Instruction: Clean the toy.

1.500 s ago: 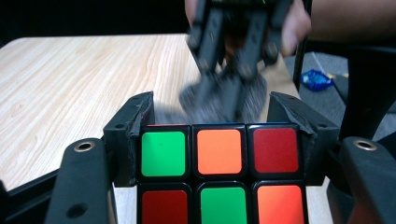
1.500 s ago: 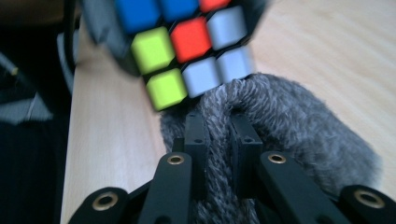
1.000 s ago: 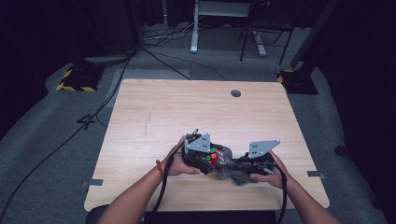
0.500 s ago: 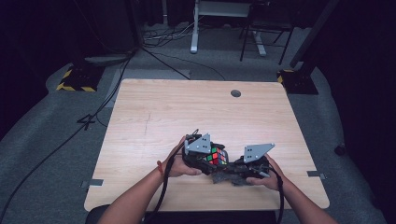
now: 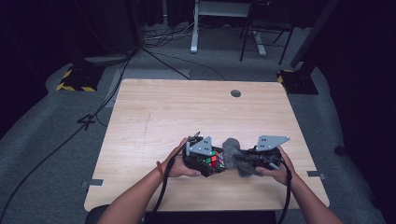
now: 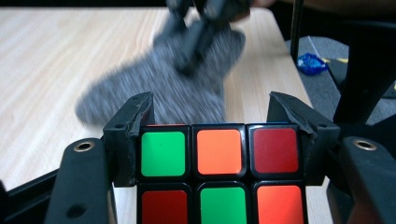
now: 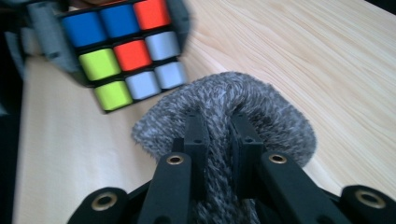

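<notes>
A scrambled puzzle cube is clamped between the jaws of my left gripper, near the table's front edge. My right gripper is shut on a fuzzy grey cloth, pinching a fold of it. The cloth sits just right of the cube, close to or touching its side. In the left gripper view the cloth and the right gripper's jaws lie just beyond the cube.
The pale wooden table has a round cable hole at the back right. A small blue thing lies on the grey floor off the table. Cables and a desk frame stand on the floor beyond.
My right gripper has moved left with the grey cloth, bringing it up beside the cube. The left gripper has held the cube nearly still.
</notes>
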The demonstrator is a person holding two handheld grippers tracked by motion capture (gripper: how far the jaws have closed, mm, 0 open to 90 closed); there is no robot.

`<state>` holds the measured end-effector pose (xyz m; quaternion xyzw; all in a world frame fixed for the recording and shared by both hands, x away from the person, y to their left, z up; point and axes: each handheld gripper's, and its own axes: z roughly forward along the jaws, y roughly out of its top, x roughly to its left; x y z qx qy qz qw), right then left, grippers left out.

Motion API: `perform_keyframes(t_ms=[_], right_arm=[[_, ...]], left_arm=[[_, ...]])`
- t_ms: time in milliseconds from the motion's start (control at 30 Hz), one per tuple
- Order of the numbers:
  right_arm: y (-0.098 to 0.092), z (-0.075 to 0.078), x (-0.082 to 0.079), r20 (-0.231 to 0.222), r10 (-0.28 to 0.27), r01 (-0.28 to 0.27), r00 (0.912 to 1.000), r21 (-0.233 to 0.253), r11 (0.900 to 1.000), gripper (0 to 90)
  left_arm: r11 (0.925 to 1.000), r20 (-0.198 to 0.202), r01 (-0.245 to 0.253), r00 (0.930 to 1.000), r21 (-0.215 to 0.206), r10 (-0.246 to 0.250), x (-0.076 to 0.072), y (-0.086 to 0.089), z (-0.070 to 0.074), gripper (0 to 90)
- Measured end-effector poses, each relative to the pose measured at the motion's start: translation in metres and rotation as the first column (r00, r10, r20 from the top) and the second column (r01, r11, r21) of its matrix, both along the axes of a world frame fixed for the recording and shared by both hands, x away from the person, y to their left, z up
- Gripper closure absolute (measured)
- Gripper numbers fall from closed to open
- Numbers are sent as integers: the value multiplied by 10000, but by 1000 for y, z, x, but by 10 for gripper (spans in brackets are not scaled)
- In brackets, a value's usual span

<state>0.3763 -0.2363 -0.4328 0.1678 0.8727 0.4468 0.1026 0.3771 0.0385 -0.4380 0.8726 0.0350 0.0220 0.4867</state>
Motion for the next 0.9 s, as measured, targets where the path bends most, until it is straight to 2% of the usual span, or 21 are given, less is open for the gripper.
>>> perform_keyframes(t_ms=[100, 133, 233, 267, 333, 400, 433, 467, 500, 600, 633, 667, 733, 800, 867, 900], right_arm=[[-6, -1, 4, -79, -375, 375, 9993, -65, 9993, 799], [-10, -4, 8, -167, -542, 534, 9984, -450, 9976, 797], [-12, -10, 13, -322, -733, 711, 9968, -642, 9954, 794], [-13, -12, 15, -237, -813, 788, 9964, -919, 9926, 793], [-14, -14, 17, -267, -849, 820, 9960, -962, 9920, 792], [-18, -15, 19, -353, -827, 790, 9960, -945, 9924, 791], [-19, -16, 20, -231, -900, 867, 9957, -1192, 9891, 791], [-21, -17, 21, -275, -918, 878, 9954, -1229, 9885, 791], [-22, -18, 23, -342, -933, 886, 9950, -1199, 9888, 791], [-22, -21, 24, -425, -938, 864, 9947, -1527, 9845, 784], [-22, -23, 25, -435, -962, 881, 9944, -1615, 9829, 782], [-22, -24, 25, -466, -983, 896, 9941, -1614, 9828, 780], [-23, -25, 27, -462, -1120, 1030, 9926, -1649, 9809, 775], [-24, -26, 28, -510, -1202, 1106, 9914, -1612, 9807, 759], [-24, -27, 30, -509, -1356, 1254, 9895, -1677, 9778, 749], [-24, -27, 30, -509, -1356, 1254, 9895, -1677, 9778, 749]], left_arm=[[9998, -191, 59, 9998, 197, -56, 1, -1, -6, 341], [9996, -280, 85, 9996, 275, -77, 1, -1, -7, 341], [9986, -456, 177, 9988, 506, -154, 0, -3, -13, 342], [9972, -408, 265, 9989, 694, -237, 0, -4, -15, 342], [9970, -457, 318, 9985, 712, -286, 0, -4, -15, 342], [9956, -269, 305, 9992, 882, -282, -1, -4, -15, 341], [9951, -171, 260, 9996, 957, -245, -1, -4, -16, 342], [9936, -90, 220, 9997, 1111, -212, -1, -4, -16, 342], [9912, 109, 140, 9998, 1317, -156, -1, -5, -18, 341], [9810, 515, 23, 9986, 1942, -126, -3, -7, -20, 342], [9810, 515, 23, 9986, 1942, -126, -3, -7, -20, 342], [9766, 634, -94, 9980, 2146, -44, -2, -8, -23, 342], [9736, 695, -332, 9974, 2260, 179, 0, -8, -25, 341], [9739, 649, -353, 9977, 2241, 212, 2, -8, -26, 341], [9707, 663, -412, 9975, 2368, 262, 3, -8, -27, 341], [9719, 642, -466, 9974, 2305, 326, 4, -7, -28, 341]])
